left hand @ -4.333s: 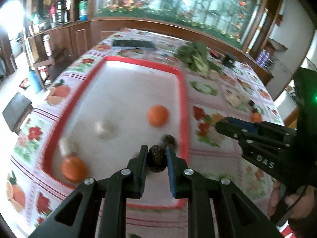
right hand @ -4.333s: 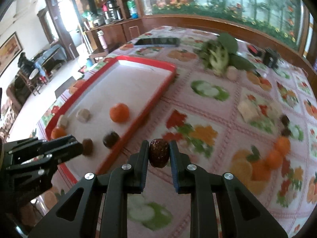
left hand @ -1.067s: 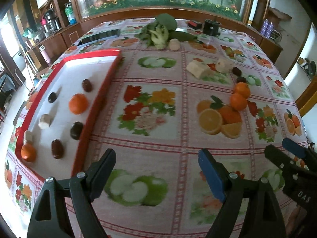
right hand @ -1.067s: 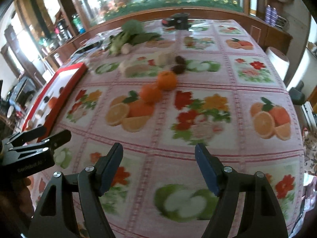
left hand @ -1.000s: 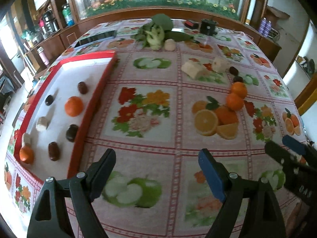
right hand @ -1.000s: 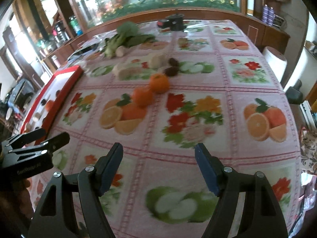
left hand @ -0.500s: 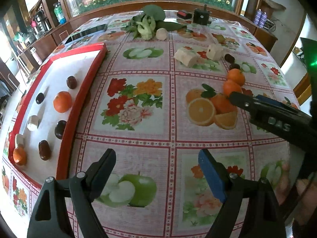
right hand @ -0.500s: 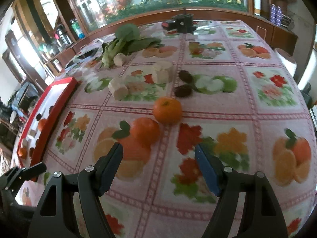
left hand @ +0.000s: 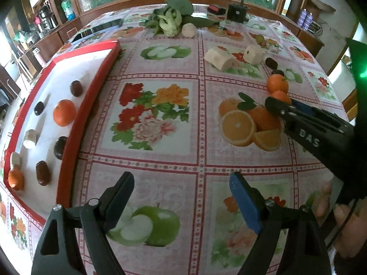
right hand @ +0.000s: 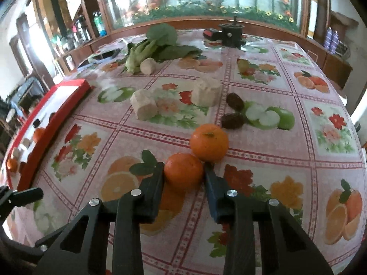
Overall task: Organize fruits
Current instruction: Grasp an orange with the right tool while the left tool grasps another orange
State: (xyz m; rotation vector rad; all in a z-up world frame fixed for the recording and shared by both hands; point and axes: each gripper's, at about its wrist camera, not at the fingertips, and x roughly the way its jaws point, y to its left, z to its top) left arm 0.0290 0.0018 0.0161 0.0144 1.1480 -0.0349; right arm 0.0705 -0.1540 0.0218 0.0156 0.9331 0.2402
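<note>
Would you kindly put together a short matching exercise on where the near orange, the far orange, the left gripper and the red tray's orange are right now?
Things:
1. near orange
2. far orange
3. left gripper
4. large tray orange

Places or states:
A. open above bare tablecloth
B. lying inside the red tray
C. between the right gripper's fingers
D. on the tablecloth beside two dark fruits

Pairs: 1-C, 2-D, 3-A, 4-B
</note>
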